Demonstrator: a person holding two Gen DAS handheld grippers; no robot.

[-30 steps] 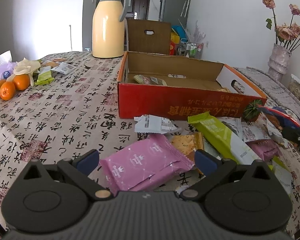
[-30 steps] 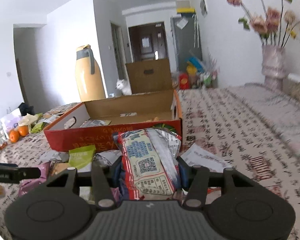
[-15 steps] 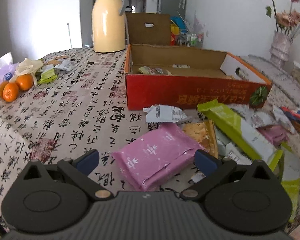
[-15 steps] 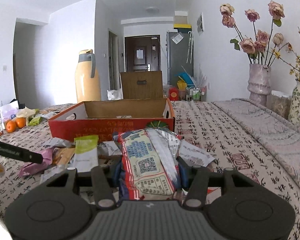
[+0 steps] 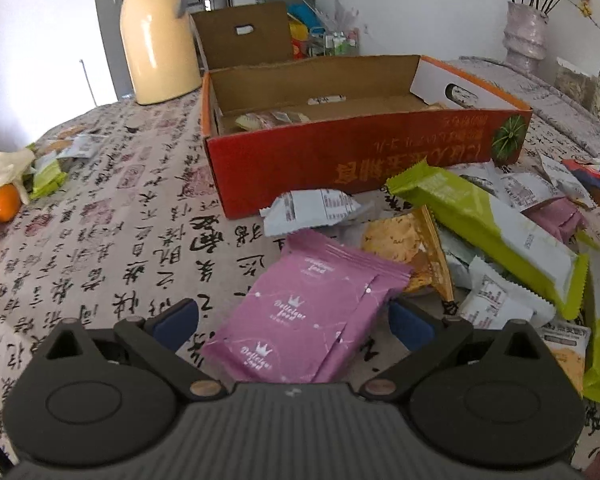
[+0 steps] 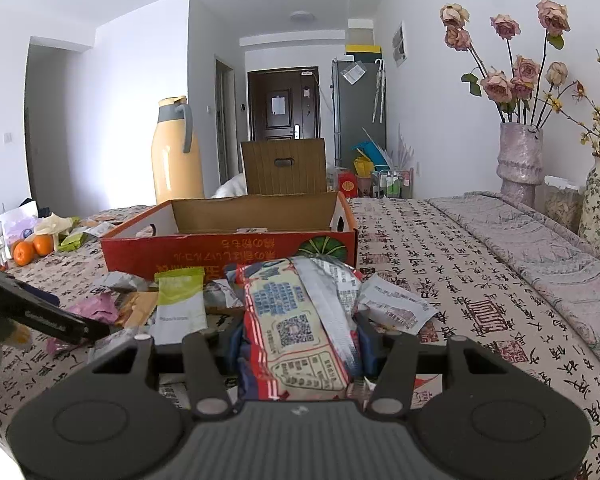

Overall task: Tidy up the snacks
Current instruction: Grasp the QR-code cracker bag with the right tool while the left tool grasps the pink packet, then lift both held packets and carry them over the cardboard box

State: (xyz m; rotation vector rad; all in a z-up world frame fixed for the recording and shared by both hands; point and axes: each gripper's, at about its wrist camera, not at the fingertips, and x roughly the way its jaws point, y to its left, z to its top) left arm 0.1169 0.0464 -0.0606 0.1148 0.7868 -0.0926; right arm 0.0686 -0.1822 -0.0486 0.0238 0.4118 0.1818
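My left gripper (image 5: 294,322) is open, its blue pads on either side of a pink snack packet (image 5: 312,308) that lies on the tablecloth. My right gripper (image 6: 300,338) is shut on a red, white and blue snack bag (image 6: 300,320) and holds it above the snack pile. A red cardboard box (image 5: 360,160) stands open behind the pile, with a few packets inside; it also shows in the right wrist view (image 6: 228,246). A green packet (image 5: 484,232), an orange cracker packet (image 5: 404,248) and white packets (image 5: 312,212) lie in front of the box.
A yellow thermos jug (image 5: 156,36) stands behind the box to the left. Oranges (image 5: 0,208) and small packets lie at the table's left edge. Vases with dried flowers (image 6: 520,160) stand at the far right. The left gripper shows at the left of the right wrist view (image 6: 40,316).
My left gripper has moved forward and lower over the pink packet, which now lies between the pads. My right gripper still holds the bag and has lifted and levelled a little.
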